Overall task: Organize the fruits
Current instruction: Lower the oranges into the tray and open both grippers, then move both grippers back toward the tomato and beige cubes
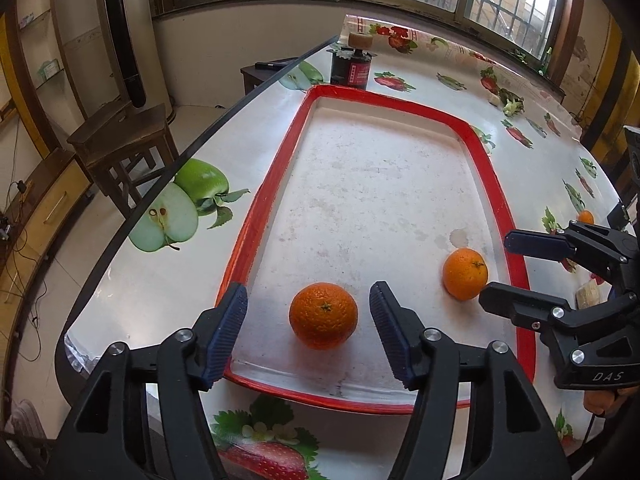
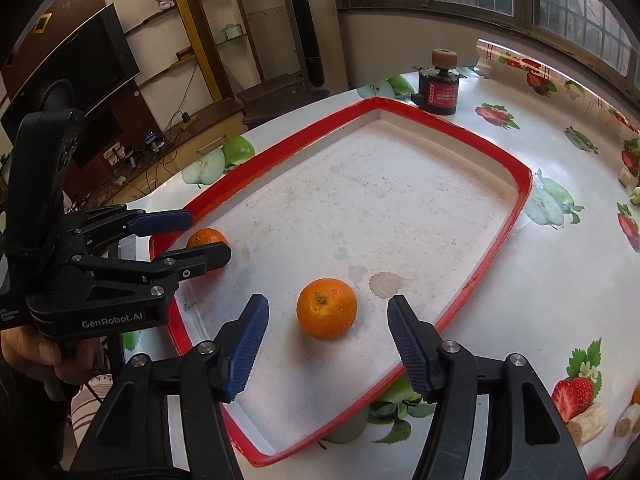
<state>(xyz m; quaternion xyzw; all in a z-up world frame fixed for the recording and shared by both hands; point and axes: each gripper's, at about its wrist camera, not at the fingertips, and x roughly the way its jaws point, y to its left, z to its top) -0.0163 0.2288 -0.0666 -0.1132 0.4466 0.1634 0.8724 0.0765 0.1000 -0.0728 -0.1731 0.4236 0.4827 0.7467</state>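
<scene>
Here, in the left wrist view, the left gripper [image 1: 308, 322] is standing open around an orange [image 1: 323, 315] that is resting on the floor of the red-rimmed tray [image 1: 276, 184], with clear gaps between the pads and the peel on both sides. A second orange [image 1: 465, 273] is sitting nearer the tray's right rim, beside the right gripper [image 1: 494, 266].

In the right wrist view, the right gripper [image 2: 327, 322] is likewise spread wide and holding nothing, its orange [image 2: 326, 308] lying free on the tray [image 2: 496, 248] between the fingers. The left gripper [image 2: 208, 236] is partly hiding the other orange [image 2: 206, 239] (contact there is hard to judge).

Both fruits are round and loose; a finger clipping one while pulling away could be sending it rolling toward the low rim.
</scene>
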